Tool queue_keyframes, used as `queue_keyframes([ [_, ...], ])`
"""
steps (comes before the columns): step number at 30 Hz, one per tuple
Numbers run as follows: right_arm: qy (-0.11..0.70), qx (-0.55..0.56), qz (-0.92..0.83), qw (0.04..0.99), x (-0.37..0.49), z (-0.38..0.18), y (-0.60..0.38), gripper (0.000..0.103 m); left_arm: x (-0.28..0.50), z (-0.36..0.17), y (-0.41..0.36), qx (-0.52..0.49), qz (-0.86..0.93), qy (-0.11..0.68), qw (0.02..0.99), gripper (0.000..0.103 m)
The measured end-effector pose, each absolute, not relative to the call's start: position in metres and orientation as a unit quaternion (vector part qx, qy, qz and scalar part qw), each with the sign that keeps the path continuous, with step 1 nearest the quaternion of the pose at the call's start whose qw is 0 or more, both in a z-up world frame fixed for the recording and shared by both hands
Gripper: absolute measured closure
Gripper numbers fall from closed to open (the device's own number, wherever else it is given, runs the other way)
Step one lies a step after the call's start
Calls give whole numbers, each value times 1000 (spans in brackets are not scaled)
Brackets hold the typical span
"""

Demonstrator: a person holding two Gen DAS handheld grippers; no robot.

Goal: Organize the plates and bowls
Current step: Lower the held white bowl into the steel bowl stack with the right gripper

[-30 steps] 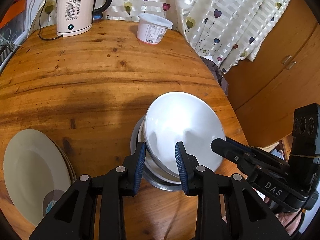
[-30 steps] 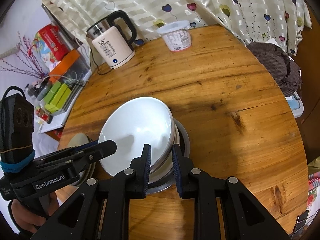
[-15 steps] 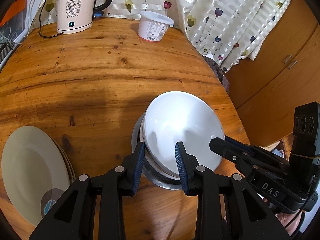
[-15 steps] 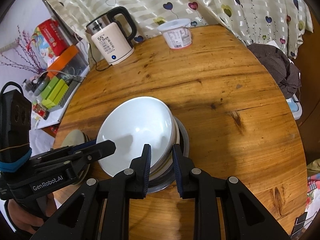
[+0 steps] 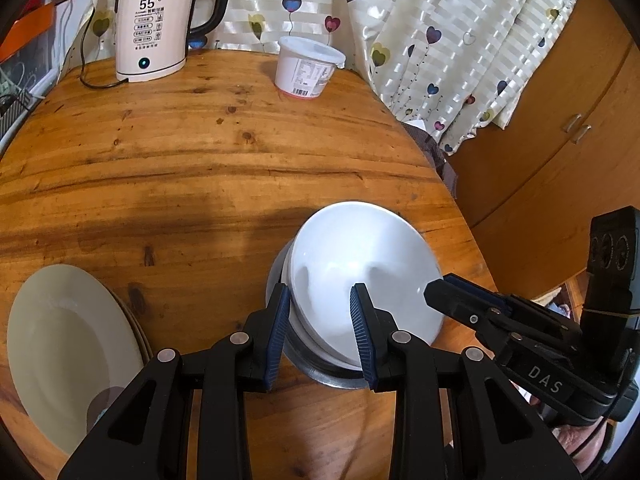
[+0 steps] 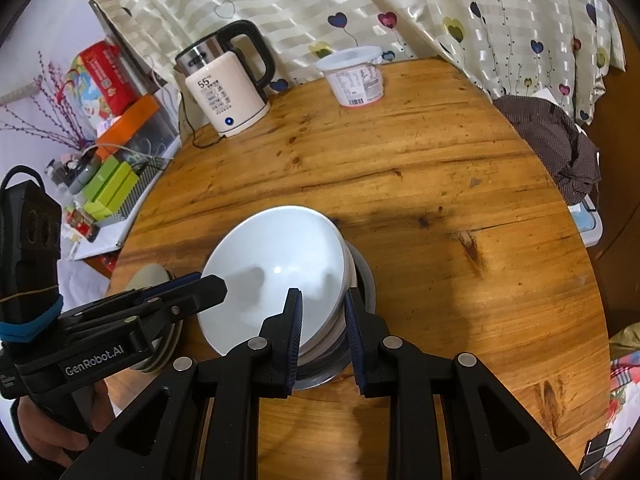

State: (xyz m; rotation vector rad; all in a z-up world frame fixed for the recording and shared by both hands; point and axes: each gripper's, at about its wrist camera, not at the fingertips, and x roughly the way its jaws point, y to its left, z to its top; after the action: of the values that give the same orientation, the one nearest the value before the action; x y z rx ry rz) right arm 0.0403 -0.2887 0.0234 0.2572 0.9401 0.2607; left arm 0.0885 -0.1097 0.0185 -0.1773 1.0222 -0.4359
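Both views were evenly and brightly lit by soft daylight through the curtain (image 5: 460,40) behind the table's far edge. A broad, soft-edged shadow band crossed the middle of the table (image 5: 180,160). Small glare spots lay inside the white bowl (image 6: 277,270), with faint grey finger shadows on its wall. Fisheye distortion bowed the table's edges and curved the cabinet (image 5: 560,152); black vignetting filled all corners. Focus was sharp throughout, with no motion blur.
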Motion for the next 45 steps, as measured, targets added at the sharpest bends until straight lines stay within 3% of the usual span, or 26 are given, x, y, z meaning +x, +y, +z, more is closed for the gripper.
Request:
queue_keyframes([
  [45,438,120,131,881,38,28,-294,81,83,18,-103,-76,-206,462,859,71],
])
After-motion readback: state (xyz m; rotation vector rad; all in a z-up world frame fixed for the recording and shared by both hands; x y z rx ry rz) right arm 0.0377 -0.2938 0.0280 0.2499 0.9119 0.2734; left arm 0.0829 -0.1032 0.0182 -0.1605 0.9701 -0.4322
